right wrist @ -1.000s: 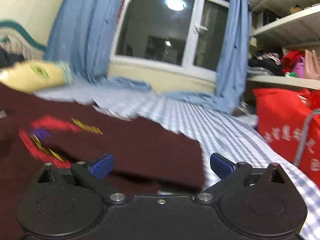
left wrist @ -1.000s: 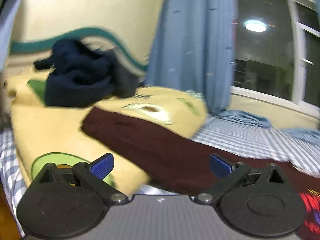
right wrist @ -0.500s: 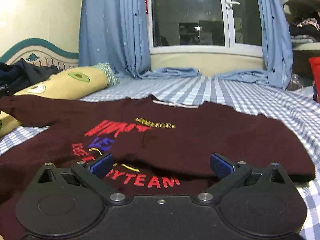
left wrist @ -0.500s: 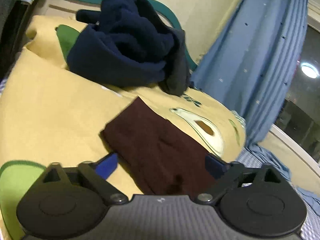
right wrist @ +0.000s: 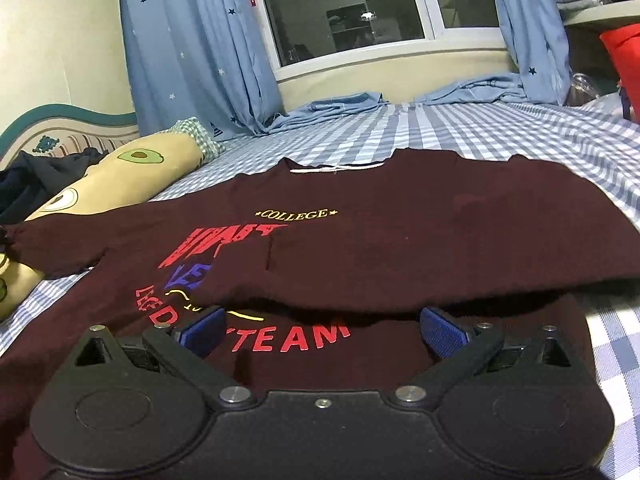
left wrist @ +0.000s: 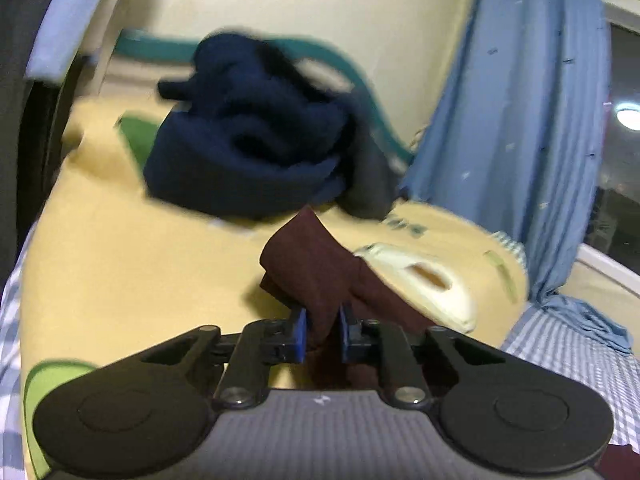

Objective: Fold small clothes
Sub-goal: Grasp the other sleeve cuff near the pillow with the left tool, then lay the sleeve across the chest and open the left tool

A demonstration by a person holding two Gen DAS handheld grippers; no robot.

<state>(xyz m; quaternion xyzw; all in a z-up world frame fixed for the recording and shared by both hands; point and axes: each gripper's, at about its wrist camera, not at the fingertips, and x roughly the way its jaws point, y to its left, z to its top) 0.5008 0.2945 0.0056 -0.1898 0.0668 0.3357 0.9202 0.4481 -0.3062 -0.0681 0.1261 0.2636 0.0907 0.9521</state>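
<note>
A dark maroon sweatshirt (right wrist: 360, 240) with red, blue and yellow lettering lies on the checked bed sheet (right wrist: 460, 132). Its right sleeve is folded across the chest. My right gripper (right wrist: 322, 328) is open and empty, low over the lower front of the shirt. My left gripper (left wrist: 322, 330) is shut on the end of the maroon left sleeve (left wrist: 316, 264), which bunches up between the blue pads above a yellow avocado-print pillow (left wrist: 120, 264).
A heap of dark navy clothing (left wrist: 248, 148) lies on the pillow behind the sleeve. Blue curtains (right wrist: 192, 40) and a window (right wrist: 348, 8) stand at the far side. A red bag (right wrist: 624, 60) sits at the right. A teal-trimmed headboard (right wrist: 60, 128) is at the left.
My left gripper has closed on the end of the maroon sleeve, which now bunches up between its pads. My right gripper has stayed open over the shirt, shifting only slightly.
</note>
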